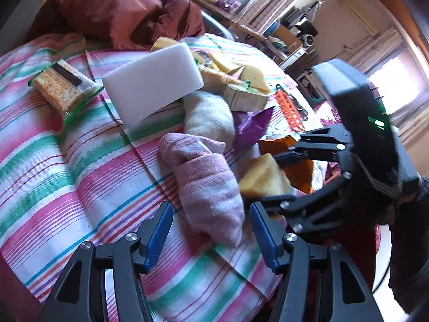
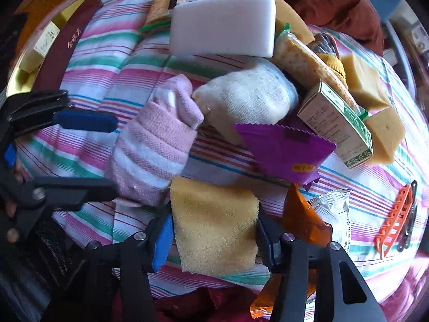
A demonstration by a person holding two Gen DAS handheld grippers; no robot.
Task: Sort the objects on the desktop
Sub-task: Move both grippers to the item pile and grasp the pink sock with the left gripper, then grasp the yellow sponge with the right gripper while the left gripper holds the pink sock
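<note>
My left gripper (image 1: 211, 230) is open, its blue pads either side of the near end of a pink striped sock (image 1: 209, 185), not closed on it. My right gripper (image 2: 211, 236) is shut on a yellow sponge (image 2: 214, 222); it also shows in the left wrist view (image 1: 262, 178), held just above the cloth. The pink sock (image 2: 152, 147) lies left of the sponge, with a cream sock (image 2: 249, 99) behind it. A white foam block (image 1: 152, 80) lies further back, also in the right wrist view (image 2: 222, 26).
A striped cloth (image 1: 53, 161) covers the surface. On it lie a cracker pack (image 1: 64, 86), a small green-edged box (image 2: 337, 123), a purple wrapper (image 2: 287, 147), an orange wrapper (image 2: 303, 214), an orange clip (image 2: 394, 220), more sponges (image 2: 367, 80). A gold tray with boxes (image 2: 40, 45) sits far left.
</note>
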